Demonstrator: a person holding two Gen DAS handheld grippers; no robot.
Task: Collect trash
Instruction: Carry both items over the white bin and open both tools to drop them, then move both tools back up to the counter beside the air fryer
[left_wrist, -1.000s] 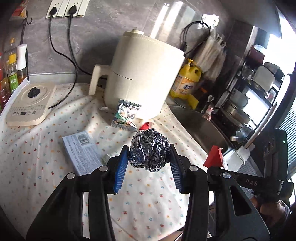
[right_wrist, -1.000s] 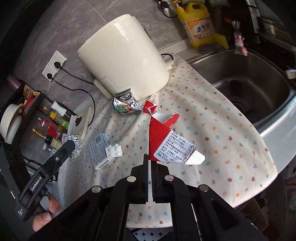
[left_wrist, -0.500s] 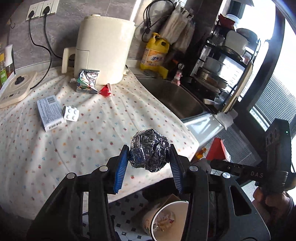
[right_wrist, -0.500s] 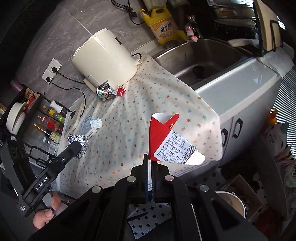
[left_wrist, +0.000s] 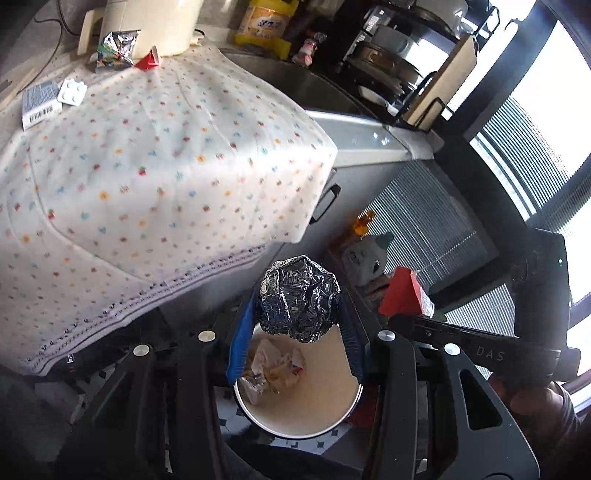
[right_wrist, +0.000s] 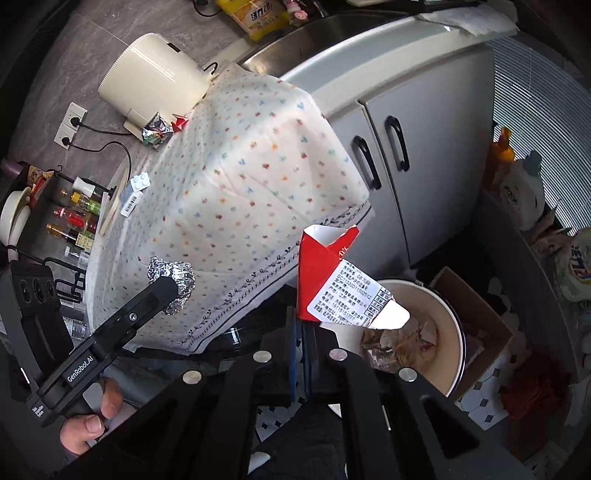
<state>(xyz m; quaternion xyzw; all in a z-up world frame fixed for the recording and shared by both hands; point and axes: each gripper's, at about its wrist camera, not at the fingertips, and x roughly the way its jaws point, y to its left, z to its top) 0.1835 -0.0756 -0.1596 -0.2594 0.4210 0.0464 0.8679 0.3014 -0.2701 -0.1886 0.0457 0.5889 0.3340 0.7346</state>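
My left gripper (left_wrist: 297, 314) is shut on a crumpled foil ball (left_wrist: 298, 297) and holds it above the round white trash bin (left_wrist: 332, 413) on the floor. The bin holds crumpled paper trash (left_wrist: 273, 369). My right gripper (right_wrist: 303, 325) is shut on a red and white carton (right_wrist: 332, 280), just left of the bin (right_wrist: 448, 325) in the right wrist view. The left gripper with the foil ball (right_wrist: 171, 278) also shows there, and the carton (left_wrist: 404, 293) shows in the left wrist view. A foil snack wrapper (left_wrist: 116, 50), a small red scrap (left_wrist: 147, 61) and a grey box (left_wrist: 38, 103) lie on the counter.
The counter bears a spotted cloth (left_wrist: 155, 155), a cream appliance (right_wrist: 155, 77) and a white toy brick (left_wrist: 72, 92). A sink (left_wrist: 295, 81) lies to its right. Grey cabinet doors (right_wrist: 388, 155) stand below. A cardboard box (right_wrist: 480, 332) sits beside the bin.
Both grippers have moved away from the counter and down toward the floor. The trash bin is now right under the foil ball and close to the carton.
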